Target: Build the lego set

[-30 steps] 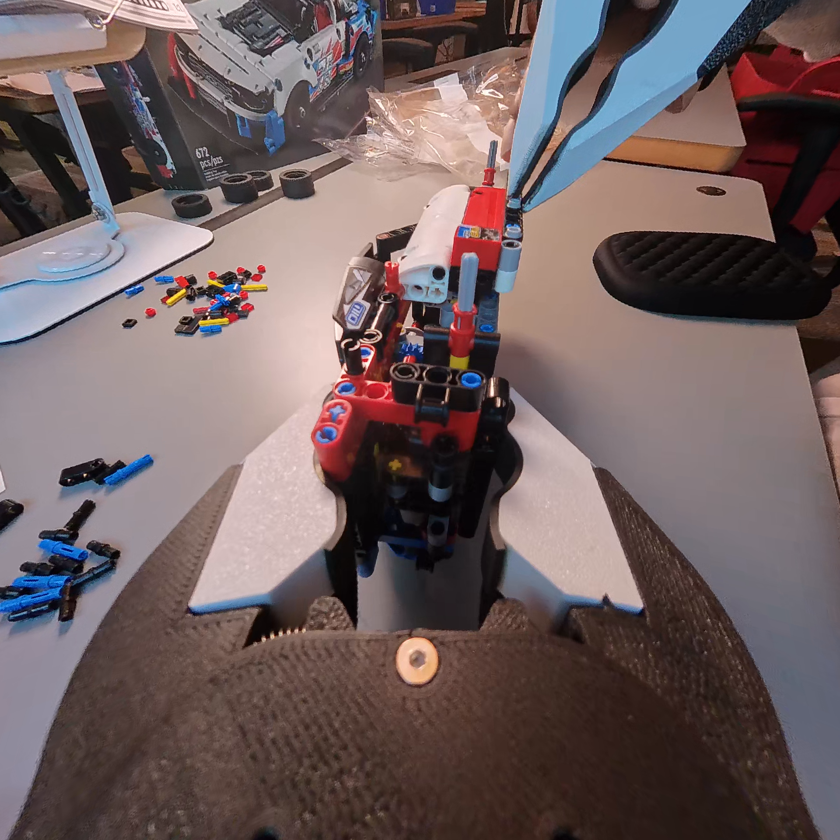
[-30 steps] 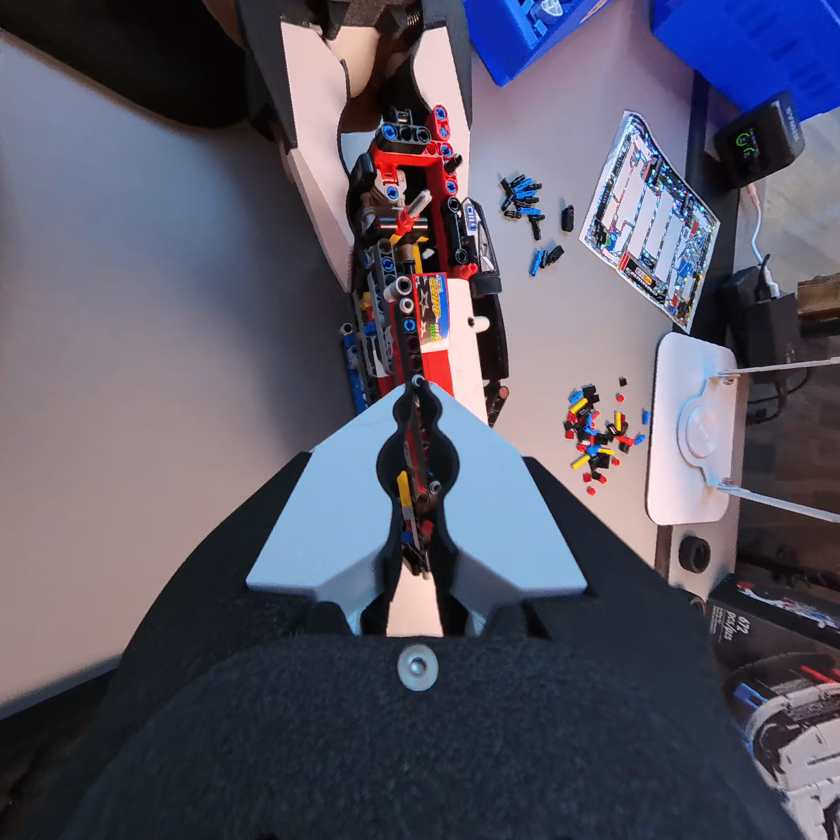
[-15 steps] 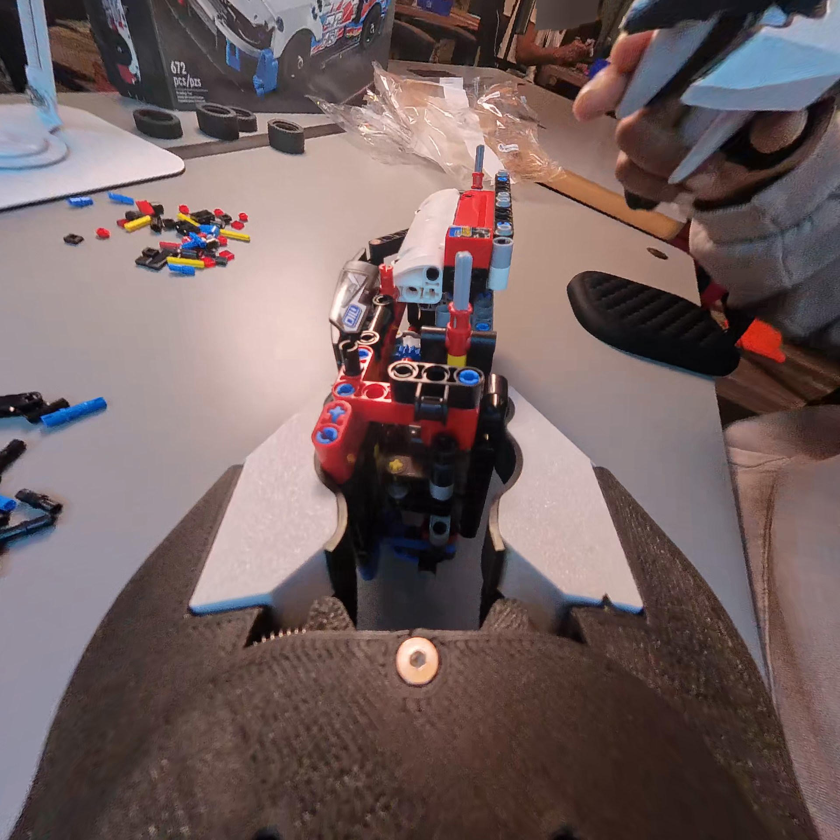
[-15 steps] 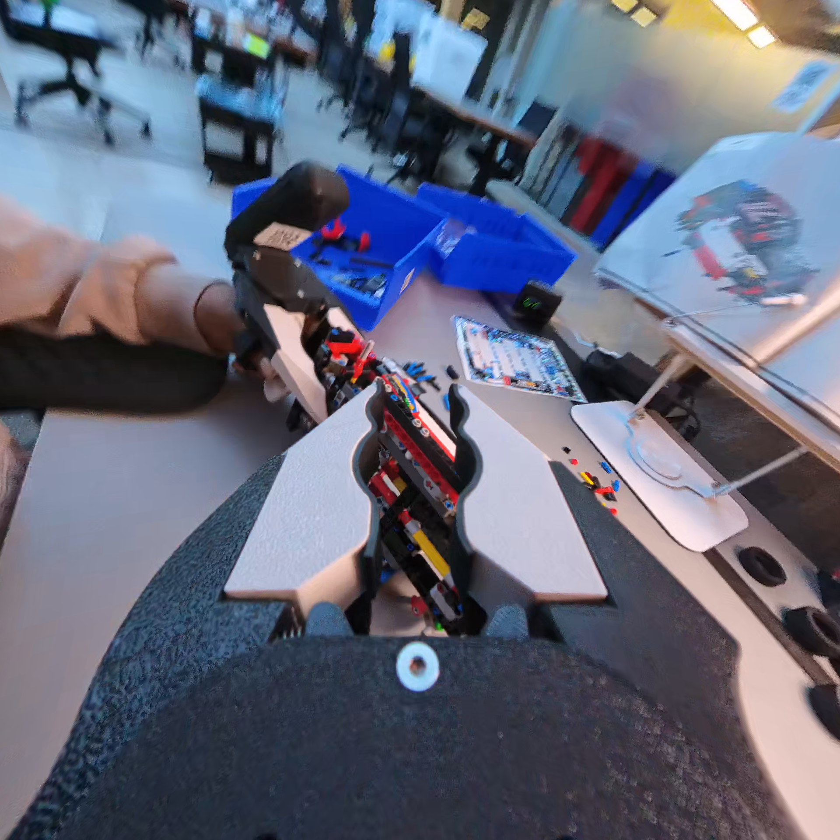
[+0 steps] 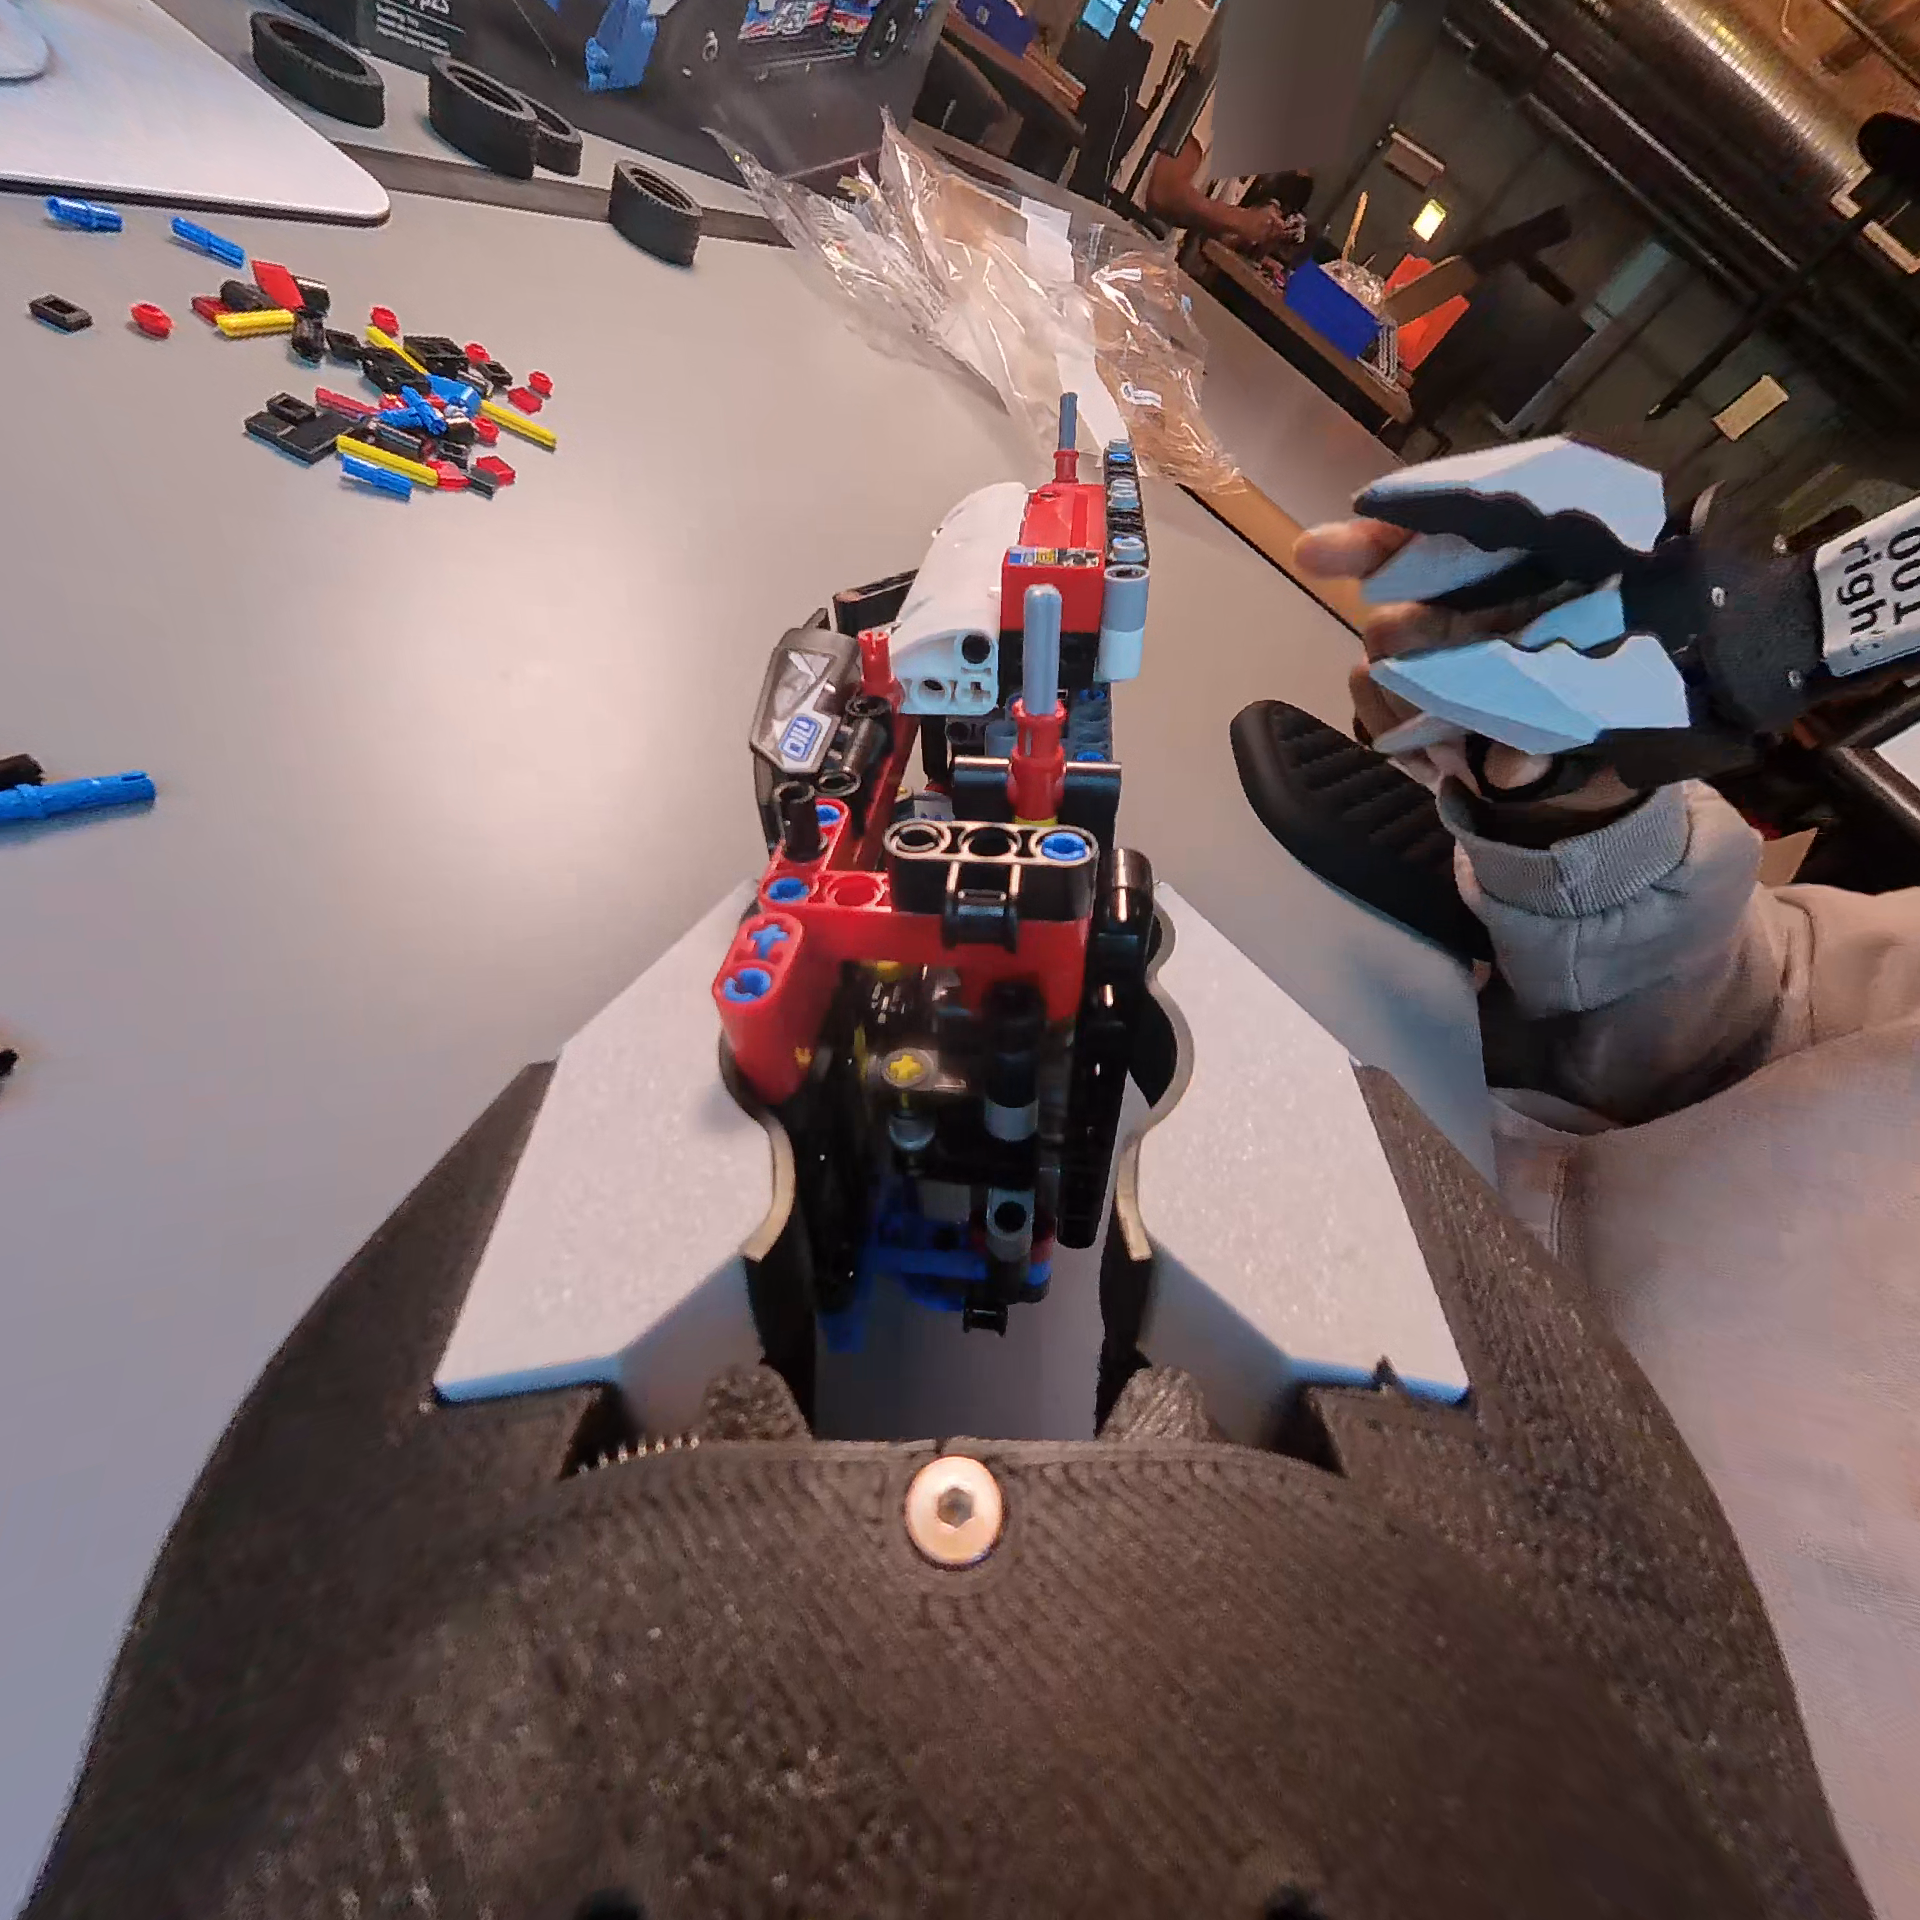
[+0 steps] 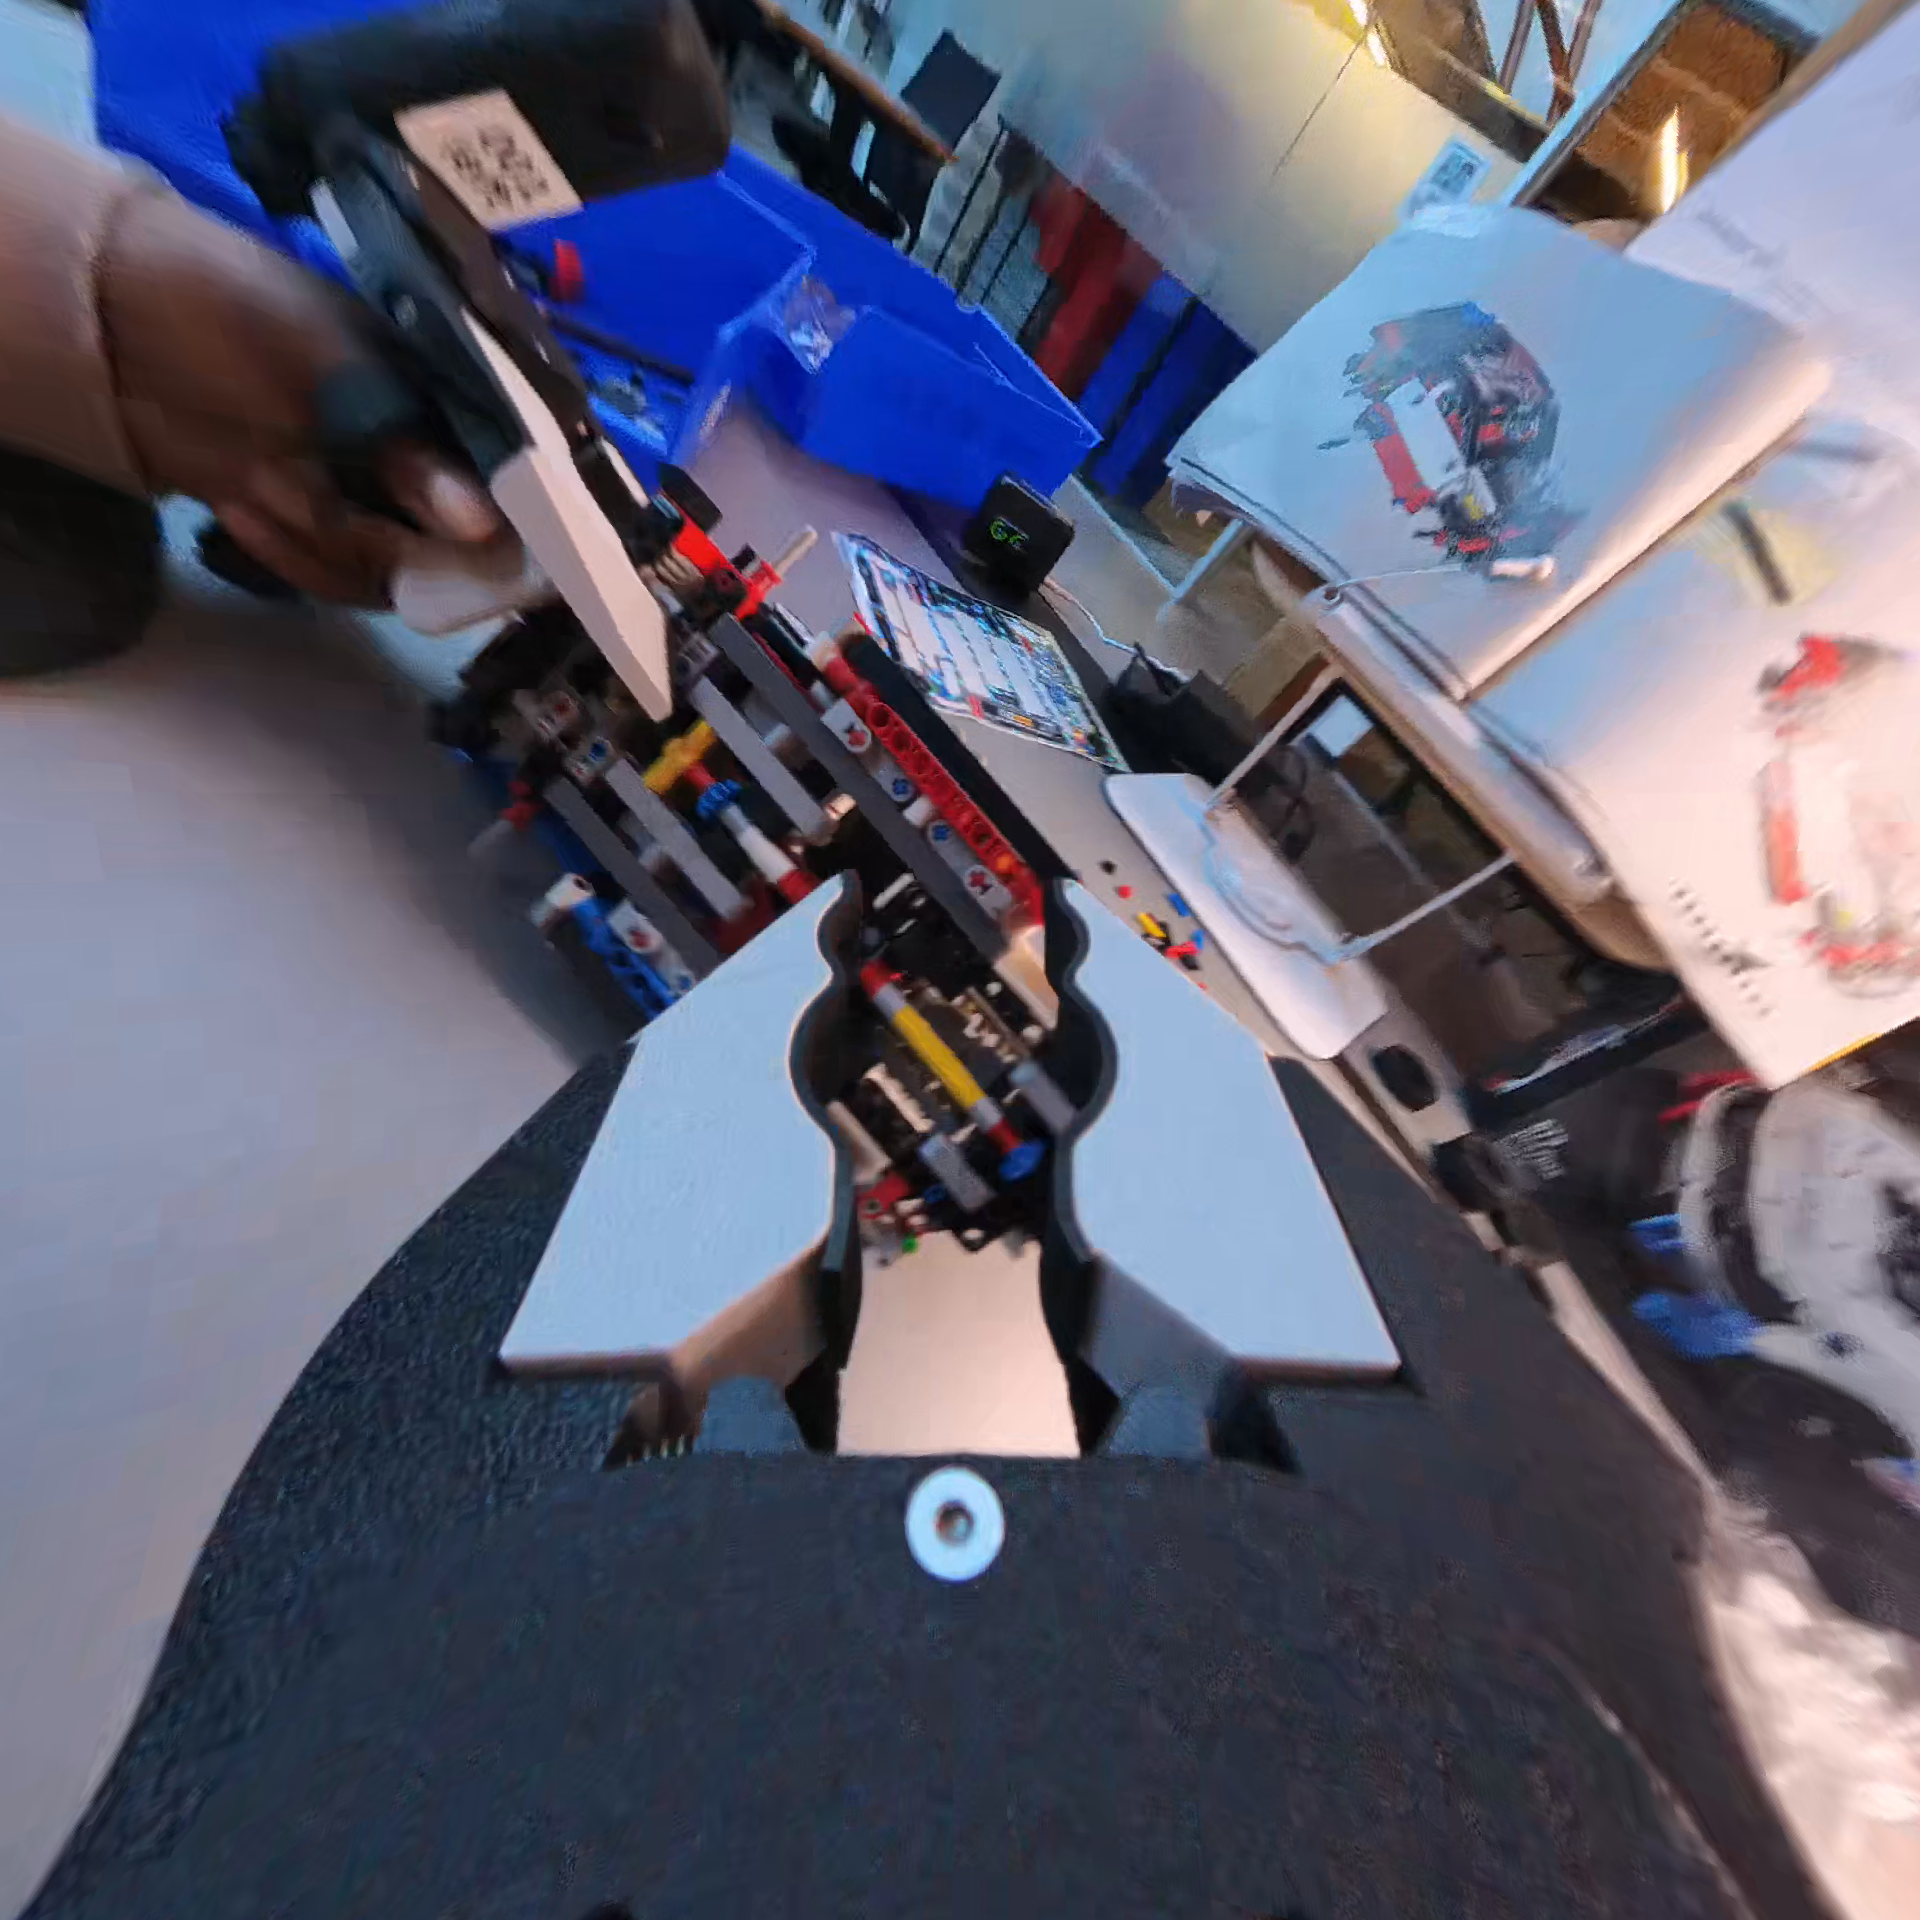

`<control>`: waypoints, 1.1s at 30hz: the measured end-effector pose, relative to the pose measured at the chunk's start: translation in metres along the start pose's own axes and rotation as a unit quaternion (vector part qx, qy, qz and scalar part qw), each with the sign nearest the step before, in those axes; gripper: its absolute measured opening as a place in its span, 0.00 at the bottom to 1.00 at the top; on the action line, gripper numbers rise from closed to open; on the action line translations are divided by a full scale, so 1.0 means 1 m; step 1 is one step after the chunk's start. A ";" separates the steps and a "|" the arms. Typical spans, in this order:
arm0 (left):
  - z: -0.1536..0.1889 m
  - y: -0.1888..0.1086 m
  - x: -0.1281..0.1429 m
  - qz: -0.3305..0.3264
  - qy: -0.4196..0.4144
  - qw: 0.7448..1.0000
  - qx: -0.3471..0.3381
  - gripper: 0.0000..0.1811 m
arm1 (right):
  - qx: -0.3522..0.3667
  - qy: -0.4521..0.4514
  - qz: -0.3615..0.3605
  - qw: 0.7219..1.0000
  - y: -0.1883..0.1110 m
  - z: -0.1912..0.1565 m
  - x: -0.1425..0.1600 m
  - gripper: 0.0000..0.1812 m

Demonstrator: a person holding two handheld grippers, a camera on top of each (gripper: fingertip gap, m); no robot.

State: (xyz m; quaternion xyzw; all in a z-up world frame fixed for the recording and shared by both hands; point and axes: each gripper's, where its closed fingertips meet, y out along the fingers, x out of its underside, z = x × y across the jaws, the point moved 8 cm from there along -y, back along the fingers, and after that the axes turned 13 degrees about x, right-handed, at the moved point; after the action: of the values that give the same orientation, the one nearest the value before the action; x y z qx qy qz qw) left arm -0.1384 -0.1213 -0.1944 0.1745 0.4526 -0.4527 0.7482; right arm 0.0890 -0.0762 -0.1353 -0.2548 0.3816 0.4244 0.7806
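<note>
The half-built Lego car (image 5: 966, 831), red, black and white with a grey axle sticking up, is clamped at its near end between my left gripper's (image 5: 956, 914) grey fingers. It points away over the grey table (image 5: 520, 675). My right gripper (image 5: 1377, 603) hangs in the air to the right of the car, clear of it, with its fingers a little apart and nothing between them. In the right wrist view, which is blurred, my right gripper (image 6: 956, 904) looks along the car (image 6: 790, 769), and the left gripper's finger (image 6: 582, 561) holds the far end.
A pile of small loose parts (image 5: 395, 405), black tyres (image 5: 488, 104) and clear bags (image 5: 997, 301) lie beyond the car. A black pad (image 5: 1340, 800) sits at the right. Blue bins (image 6: 883, 395), a sticker sheet (image 6: 977, 665) and an open booklet on a stand (image 6: 1507, 436) surround the table.
My right gripper has left the car's far end, opened a little and swung away to the right. My left gripper keeps its hold and has turned the car slightly.
</note>
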 end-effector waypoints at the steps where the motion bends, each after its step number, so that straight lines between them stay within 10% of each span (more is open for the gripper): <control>1: -0.001 0.000 0.000 -0.002 -0.003 1.000 0.005 0.36 | -0.002 -0.062 -0.001 0.998 0.010 0.000 -0.003 0.17; 8: 0.000 0.000 0.000 -0.009 0.000 1.000 0.011 0.36 | -0.096 -0.239 -0.028 0.966 0.067 -0.002 -0.012 0.17; 20: 0.004 0.000 0.002 -0.019 0.011 1.000 0.003 0.36 | -0.148 -0.232 -0.064 0.959 0.069 0.000 -0.017 0.07; 27: 0.012 0.004 0.000 0.016 0.024 0.997 -0.071 0.36 | -0.016 0.028 -0.105 0.994 0.048 0.004 -0.022 0.11; 33: 0.024 0.010 -0.004 0.040 0.054 0.985 -0.160 0.35 | 0.003 0.292 -0.124 0.948 0.037 -0.018 -0.016 0.00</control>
State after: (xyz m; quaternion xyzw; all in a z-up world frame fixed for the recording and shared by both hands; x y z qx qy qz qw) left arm -0.1185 -0.1301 -0.1801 0.0944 0.5517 -0.3344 0.7582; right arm 0.0454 -0.0774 -0.1356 -0.4102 0.5593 0.2300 0.6827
